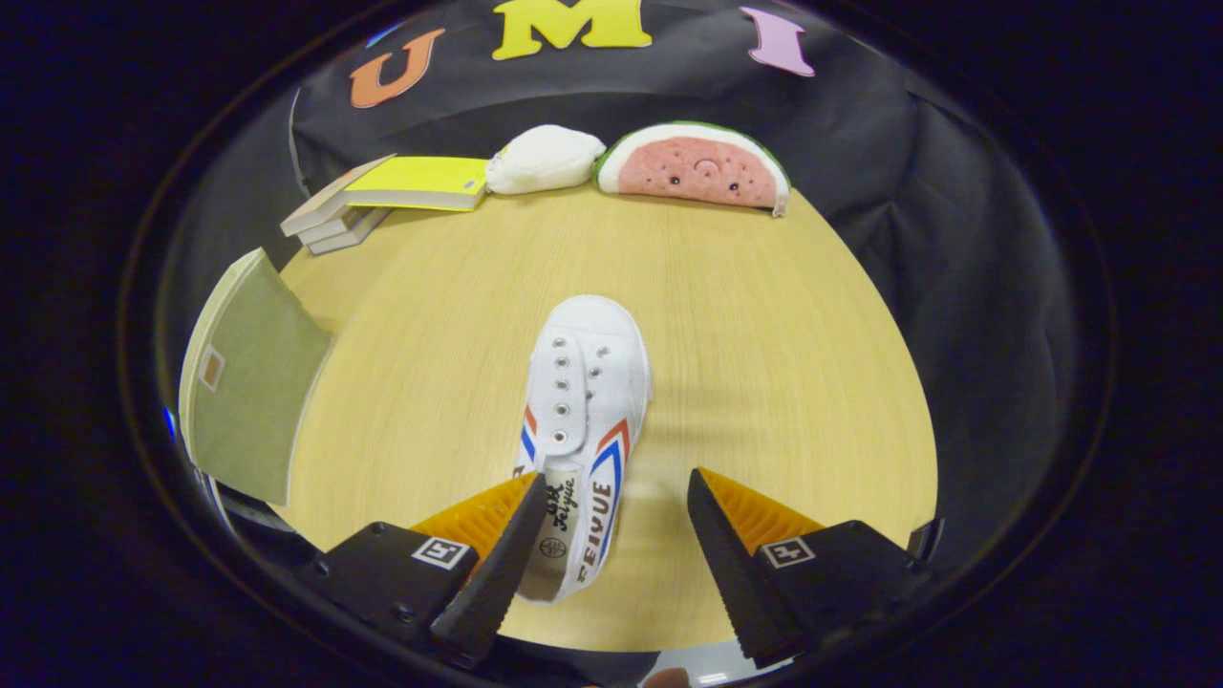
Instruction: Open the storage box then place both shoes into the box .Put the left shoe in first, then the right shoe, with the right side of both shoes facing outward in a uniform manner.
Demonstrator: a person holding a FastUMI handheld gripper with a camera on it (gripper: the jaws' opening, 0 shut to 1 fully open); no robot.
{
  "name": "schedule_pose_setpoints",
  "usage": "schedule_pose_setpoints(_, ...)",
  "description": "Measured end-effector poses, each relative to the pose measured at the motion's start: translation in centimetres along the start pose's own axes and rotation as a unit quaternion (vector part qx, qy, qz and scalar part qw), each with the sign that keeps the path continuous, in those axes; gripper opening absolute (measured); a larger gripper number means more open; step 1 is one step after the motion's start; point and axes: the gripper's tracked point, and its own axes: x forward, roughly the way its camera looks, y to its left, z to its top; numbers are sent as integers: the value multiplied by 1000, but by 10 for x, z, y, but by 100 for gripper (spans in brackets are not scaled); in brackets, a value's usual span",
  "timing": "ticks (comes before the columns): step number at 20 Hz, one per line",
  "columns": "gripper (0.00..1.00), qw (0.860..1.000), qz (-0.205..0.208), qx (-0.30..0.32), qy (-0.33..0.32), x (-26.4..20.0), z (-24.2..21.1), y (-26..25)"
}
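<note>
Spread apart and empty, the claw [607, 540] straddles the heel of a white canvas sneaker [583, 420]; its long axis runs straight ahead, toe pointing away across the desk [764, 334].

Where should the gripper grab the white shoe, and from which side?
Grip the white shoe across its heel-end collar, coming from above at the heel end. It lies upright on the table, toe pointing away, heel between the open gripper fingers. One finger already sits against the shoe's side, with the other apart from it, so probably shift sideways to centre it, then close across the narrow width.
</note>
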Motion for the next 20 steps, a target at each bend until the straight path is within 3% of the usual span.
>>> schedule_pose_setpoints(5, 85, 999, 17, 11, 29, 17, -7, -3)
schedule_pose_setpoints(9, 67, 998, 34, 13, 42, 26, -5, 5)
schedule_pose_setpoints(12, 31, 998, 34, 22, 43, 28, -6, 5)
schedule_pose_setpoints(13, 24, 998, 34, 32, 40, 28, -6, 2)
schedule_pose_setpoints(14, 7, 997, 41, 43, 40, 27, -5, 3)
schedule_pose_setpoints(20, 6, 988, 73, 134, 30, 18, -5, 8)
